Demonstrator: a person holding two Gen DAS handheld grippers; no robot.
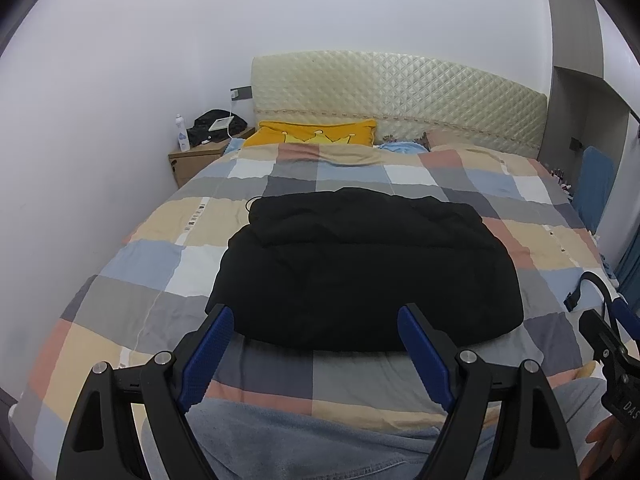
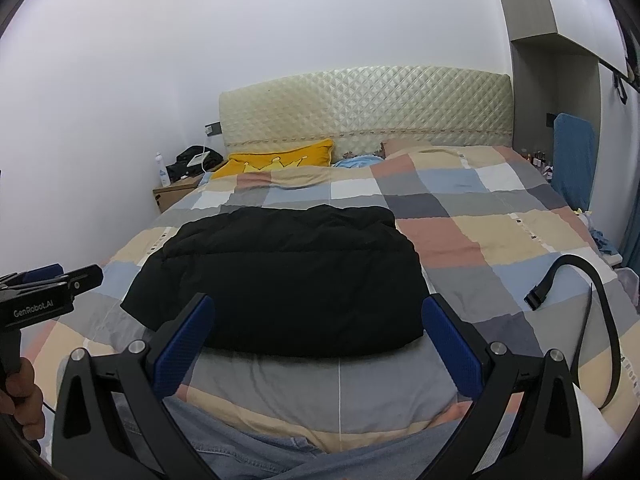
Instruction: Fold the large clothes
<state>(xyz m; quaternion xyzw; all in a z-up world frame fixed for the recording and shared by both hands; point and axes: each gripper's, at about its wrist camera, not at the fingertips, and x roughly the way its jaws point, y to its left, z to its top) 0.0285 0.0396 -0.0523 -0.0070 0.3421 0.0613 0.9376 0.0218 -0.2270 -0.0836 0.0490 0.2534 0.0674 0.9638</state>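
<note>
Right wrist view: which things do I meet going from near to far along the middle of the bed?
Person's jeans → right gripper, open and empty → folded black jacket → checked duvet → yellow crown pillow → quilted headboard.

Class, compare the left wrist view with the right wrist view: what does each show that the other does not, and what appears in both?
Only the left wrist view shows the left gripper head-on, jaws open and empty, with the right gripper at its right edge.

Only the right wrist view shows the whole black strap curling over the quilt, the lettered side of the left gripper, and the right gripper's own open jaws.

Both show the folded black jacket on the checked quilt, the yellow pillow, the quilted headboard and the bedside table.
</note>
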